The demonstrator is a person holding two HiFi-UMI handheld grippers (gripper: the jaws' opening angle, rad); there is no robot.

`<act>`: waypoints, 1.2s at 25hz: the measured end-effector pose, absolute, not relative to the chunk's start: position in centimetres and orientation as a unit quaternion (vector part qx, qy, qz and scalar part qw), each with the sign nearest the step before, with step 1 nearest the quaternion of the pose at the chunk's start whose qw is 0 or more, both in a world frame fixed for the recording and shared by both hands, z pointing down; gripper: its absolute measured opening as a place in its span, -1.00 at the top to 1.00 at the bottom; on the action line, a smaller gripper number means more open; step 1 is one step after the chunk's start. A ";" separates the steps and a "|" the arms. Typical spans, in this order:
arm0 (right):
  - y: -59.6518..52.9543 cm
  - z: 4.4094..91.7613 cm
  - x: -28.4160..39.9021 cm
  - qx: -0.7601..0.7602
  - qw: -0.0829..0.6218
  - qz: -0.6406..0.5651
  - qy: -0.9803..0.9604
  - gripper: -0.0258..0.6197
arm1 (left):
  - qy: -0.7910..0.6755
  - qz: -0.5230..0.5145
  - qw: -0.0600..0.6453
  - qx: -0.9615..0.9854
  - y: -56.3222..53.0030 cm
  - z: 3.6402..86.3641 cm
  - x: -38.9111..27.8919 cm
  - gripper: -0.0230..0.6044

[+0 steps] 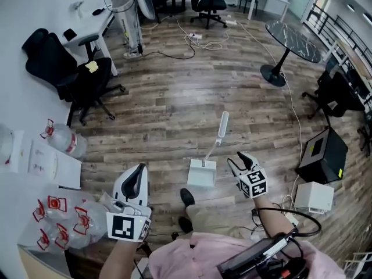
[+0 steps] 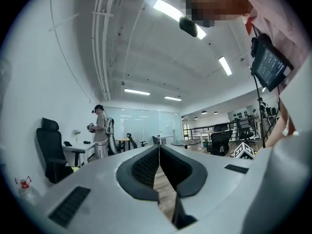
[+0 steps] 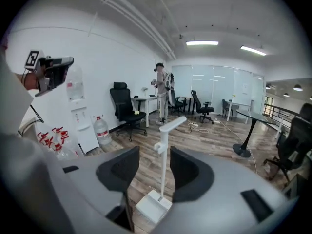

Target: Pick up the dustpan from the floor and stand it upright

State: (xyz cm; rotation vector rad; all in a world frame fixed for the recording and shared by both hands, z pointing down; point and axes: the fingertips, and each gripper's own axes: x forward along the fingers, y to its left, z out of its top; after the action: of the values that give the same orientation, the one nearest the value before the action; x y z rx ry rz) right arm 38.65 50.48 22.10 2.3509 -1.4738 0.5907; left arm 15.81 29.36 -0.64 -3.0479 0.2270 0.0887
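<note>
The white dustpan (image 1: 201,174) stands upright on the wooden floor, its long handle (image 1: 222,125) rising away from me. My right gripper (image 1: 238,158) hovers just right of the pan, open and holding nothing. In the right gripper view the dustpan handle (image 3: 163,150) shows in the gap between the open jaws of the right gripper (image 3: 153,165), farther off and untouched, with the pan (image 3: 154,204) below. My left gripper (image 1: 138,170) is held low at the left, well away from the dustpan. The left gripper (image 2: 159,150) is shut and has nothing in it.
A black office chair (image 1: 74,74) and large water bottles (image 1: 65,140) are at the left. A round black table (image 1: 293,39), a black box (image 1: 323,150) and a white box (image 1: 314,197) are at the right. Cables run across the floor. A person (image 2: 101,130) stands far off.
</note>
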 end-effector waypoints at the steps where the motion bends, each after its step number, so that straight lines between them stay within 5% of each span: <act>1: 50.7 20.4 37.8 0.822 0.143 0.194 -0.517 0.32 | 0.081 0.036 0.033 -0.996 29.7 -0.9 15.4 0.88; 8: 50.7 9.6 32.9 0.814 0.090 0.097 -0.565 0.41 | 0.100 0.040 0.053 -0.993 33.8 -3.1 15.2 0.88; 19: 55.2 -1.9 32.9 0.815 0.053 -0.028 -0.576 0.92 | 0.164 0.081 0.062 -0.981 42.8 -8.7 20.2 0.88; 30: 62.5 -2.6 34.0 0.804 0.028 -0.045 -0.592 0.92 | 0.160 0.079 0.076 -0.981 53.7 -9.2 25.1 0.88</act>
State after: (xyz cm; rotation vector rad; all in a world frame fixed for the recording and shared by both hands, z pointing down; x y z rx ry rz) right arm 33.99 62.49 -2.65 2.4817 -1.8290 -0.1388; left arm 25.13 53.68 -9.22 -2.9407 0.4786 0.2363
